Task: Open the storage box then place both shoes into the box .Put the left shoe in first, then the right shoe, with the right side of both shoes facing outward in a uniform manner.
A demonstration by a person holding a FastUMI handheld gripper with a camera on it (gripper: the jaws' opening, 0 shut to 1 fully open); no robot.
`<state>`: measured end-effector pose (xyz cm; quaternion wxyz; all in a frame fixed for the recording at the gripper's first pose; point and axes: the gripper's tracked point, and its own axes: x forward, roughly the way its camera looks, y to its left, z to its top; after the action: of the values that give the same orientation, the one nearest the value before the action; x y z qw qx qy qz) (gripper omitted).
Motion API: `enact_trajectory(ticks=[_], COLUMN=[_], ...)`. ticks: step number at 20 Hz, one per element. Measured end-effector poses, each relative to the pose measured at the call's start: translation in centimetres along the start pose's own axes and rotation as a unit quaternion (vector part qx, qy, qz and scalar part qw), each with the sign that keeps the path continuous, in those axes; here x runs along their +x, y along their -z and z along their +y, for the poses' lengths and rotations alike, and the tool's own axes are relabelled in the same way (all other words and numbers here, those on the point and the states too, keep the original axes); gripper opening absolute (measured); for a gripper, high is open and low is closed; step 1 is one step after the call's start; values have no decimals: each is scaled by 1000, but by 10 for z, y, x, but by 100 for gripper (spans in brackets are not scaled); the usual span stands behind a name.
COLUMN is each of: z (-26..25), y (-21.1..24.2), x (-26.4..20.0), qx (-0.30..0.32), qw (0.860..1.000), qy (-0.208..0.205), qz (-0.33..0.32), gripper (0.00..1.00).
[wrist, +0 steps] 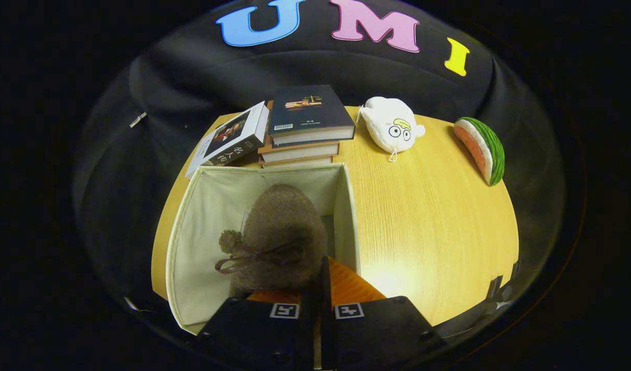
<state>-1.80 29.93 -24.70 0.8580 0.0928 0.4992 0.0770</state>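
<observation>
Shoe held over the open box

Gripper (315, 288) fingers are drawn close together, nearly meeting, and they appear to pinch the heel end of the shoe (279, 234), which hangs toe-forward just ahead of them, inside the mouth of the box (346, 206). Holding it by the rear likely lets the toe lead down into the box while the fingers stay above the rim. Whether this is the left or right shoe, I cannot tell

The shoe is a fuzzy brown slipper with a rounded toe, a thin bow and a pompom on its upper. The box is soft cream fabric with thin upright walls, its top open; its floor is mostly hidden by the shoe

The box stands on a round, pale wood-grain table (428, 216). Just beyond it sits a stack of books (305, 134), hard and flat-edged. Well apart to the right lie a white plush (390, 129) with cartoon eyes and a plush watermelon slice (482, 149)
</observation>
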Motion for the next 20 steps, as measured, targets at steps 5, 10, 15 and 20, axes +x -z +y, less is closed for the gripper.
enact_trajectory(ticks=[5,10,15,20], z=[6,13,-2,-42], y=[-7,-18,-34,-74], x=[-14,-31,-52,-86], qx=[8,-14,-27,-6], qw=[1000,997,991,978], qy=[-24,-46,-59,-57], qz=[-17,-51,-113,-202], gripper=[39,89,99,99])
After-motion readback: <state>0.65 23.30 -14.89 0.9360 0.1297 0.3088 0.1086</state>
